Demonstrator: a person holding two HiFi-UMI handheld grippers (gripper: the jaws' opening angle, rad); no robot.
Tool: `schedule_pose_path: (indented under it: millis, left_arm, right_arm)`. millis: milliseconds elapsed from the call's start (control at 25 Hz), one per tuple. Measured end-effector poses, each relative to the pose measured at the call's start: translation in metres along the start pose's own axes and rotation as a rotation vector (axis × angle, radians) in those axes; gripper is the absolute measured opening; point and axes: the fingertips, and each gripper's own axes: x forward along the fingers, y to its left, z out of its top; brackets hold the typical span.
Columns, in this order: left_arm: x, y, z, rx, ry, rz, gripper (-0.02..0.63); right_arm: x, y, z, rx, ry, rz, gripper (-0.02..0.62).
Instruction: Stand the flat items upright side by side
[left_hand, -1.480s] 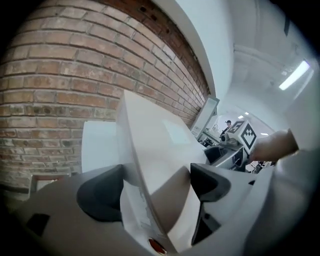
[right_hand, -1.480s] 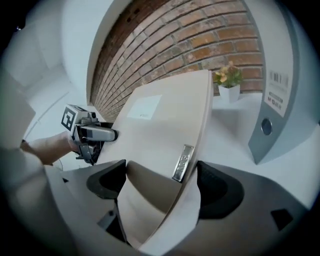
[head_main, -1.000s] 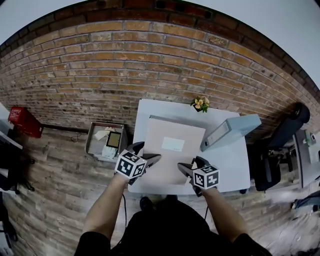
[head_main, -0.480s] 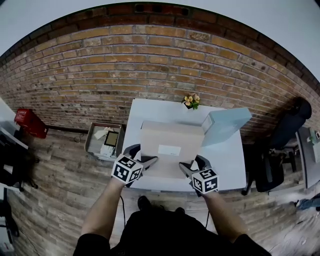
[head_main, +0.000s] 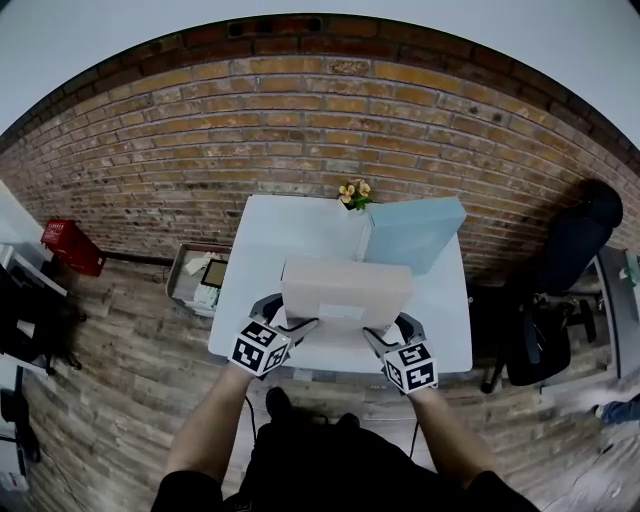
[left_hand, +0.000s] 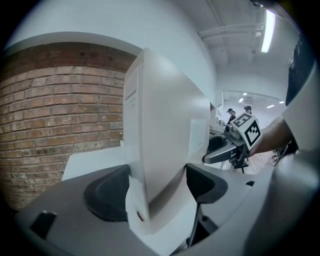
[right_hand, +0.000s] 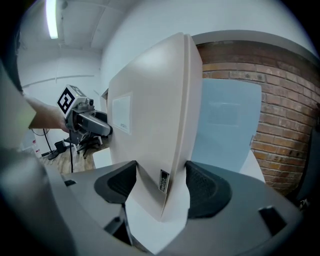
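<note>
A beige binder (head_main: 345, 290) stands nearly upright on its lower edge on the white table (head_main: 255, 265), label side facing me. My left gripper (head_main: 288, 314) is shut on its lower left corner, and my right gripper (head_main: 389, 331) is shut on its lower right corner. In the left gripper view the beige binder (left_hand: 160, 130) fills the gap of the left gripper (left_hand: 157, 192), both pads against its covers. The right gripper (right_hand: 160, 187) clamps the beige binder (right_hand: 155, 125) the same way. A light blue binder (head_main: 410, 233) stands upright just behind it, also visible as the blue binder (right_hand: 225, 125).
A small pot of yellow flowers (head_main: 352, 192) sits at the table's back edge by the brick wall. On the floor left of the table lie an open box (head_main: 195, 280) and a red crate (head_main: 70, 245). A black office chair (head_main: 555, 310) stands to the right.
The beige binder has swung up from lying flat on the table to nearly upright, with both grippers holding its near corners throughout. The blue binder now shows its broad face.
</note>
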Motion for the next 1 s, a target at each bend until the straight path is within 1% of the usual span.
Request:
schedule_pose_path:
  millis: [200, 320, 440, 600, 760, 880, 1000]
  left_arm:
    - [0.025, -0.034, 0.013, 0.032, -0.005, 0.006, 0.374]
    - [0.040, -0.046, 0.020, 0.040, -0.005, 0.004, 0.374]
    - [0.055, -0.049, 0.025, 0.041, -0.003, -0.006, 0.374]
    - [0.077, -0.053, 0.031, 0.042, -0.007, -0.046, 0.374]
    - [0.094, -0.053, 0.045, 0.053, -0.021, -0.074, 0.374]
    - [0.107, -0.054, 0.052, 0.055, -0.021, -0.064, 0.374]
    - [0.120, -0.055, 0.052, 0.039, -0.011, -0.032, 0.374]
  right_arm:
    - [-0.023, -0.034, -0.016, -0.016, 0.001, -0.039, 0.311]
    - [-0.029, -0.053, -0.020, -0.028, 0.011, -0.065, 0.311]
    - [-0.029, -0.070, -0.021, -0.031, 0.020, -0.086, 0.311]
    - [-0.028, -0.096, -0.021, -0.049, 0.048, -0.132, 0.311]
    - [-0.025, -0.119, -0.015, -0.062, 0.072, -0.169, 0.311]
    - [-0.023, -0.134, -0.013, -0.068, 0.087, -0.178, 0.311]
    - [-0.021, -0.147, -0.012, -0.078, 0.085, -0.157, 0.313]
